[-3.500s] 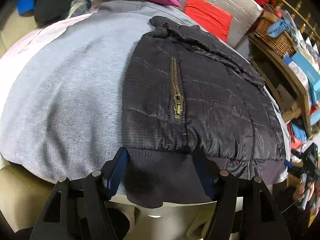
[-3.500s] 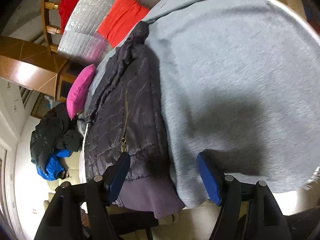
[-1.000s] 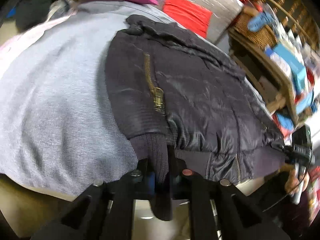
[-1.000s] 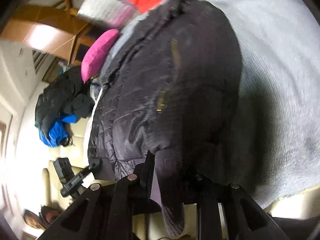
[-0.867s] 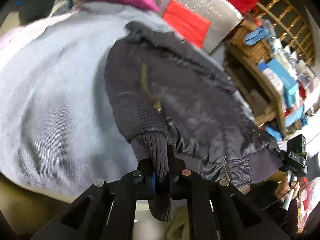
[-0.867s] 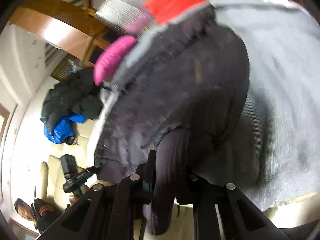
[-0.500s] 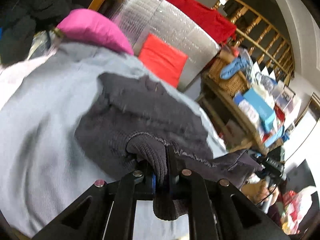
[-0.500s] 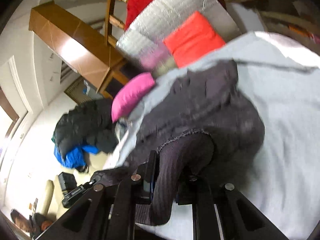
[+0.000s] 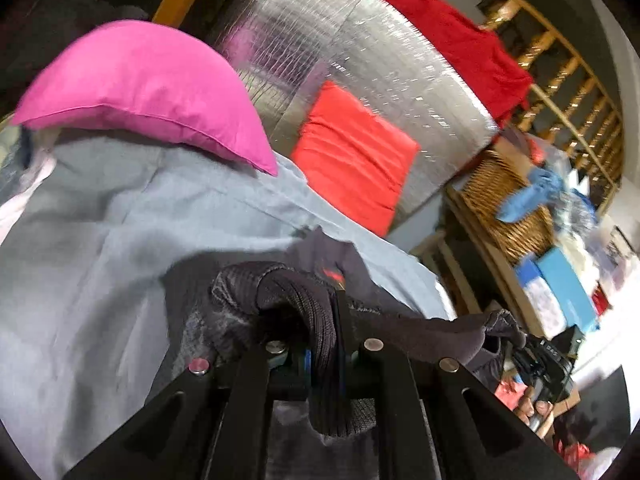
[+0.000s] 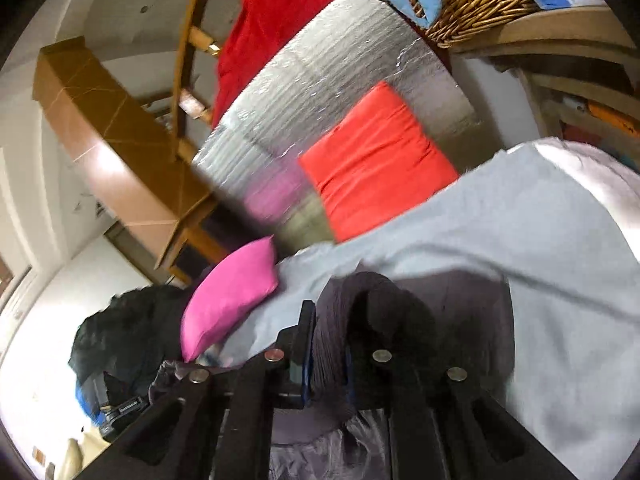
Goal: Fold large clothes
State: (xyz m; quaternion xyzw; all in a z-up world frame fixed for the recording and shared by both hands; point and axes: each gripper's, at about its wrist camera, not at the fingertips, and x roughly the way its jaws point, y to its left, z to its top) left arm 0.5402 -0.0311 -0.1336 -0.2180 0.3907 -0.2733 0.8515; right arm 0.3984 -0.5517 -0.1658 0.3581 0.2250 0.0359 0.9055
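A dark quilted jacket lies on a grey sheet over a bed. My left gripper is shut on the jacket's ribbed hem and holds it raised over the jacket's far part. My right gripper is shut on the same ribbed hem, also raised. The hem stretches between the two grippers. The other gripper shows at the right of the left wrist view. Most of the jacket is hidden below the grippers.
A pink pillow and a red cushion lie at the far end of the bed, against a silver foil panel. A shelf with a wicker basket stands on the right. A dark coat pile lies at the left.
Both grippers closed on the jacket's hem, then lifted it and carried it forward toward the pillows. The jacket's lower half has come up off the sheet and over its upper half.
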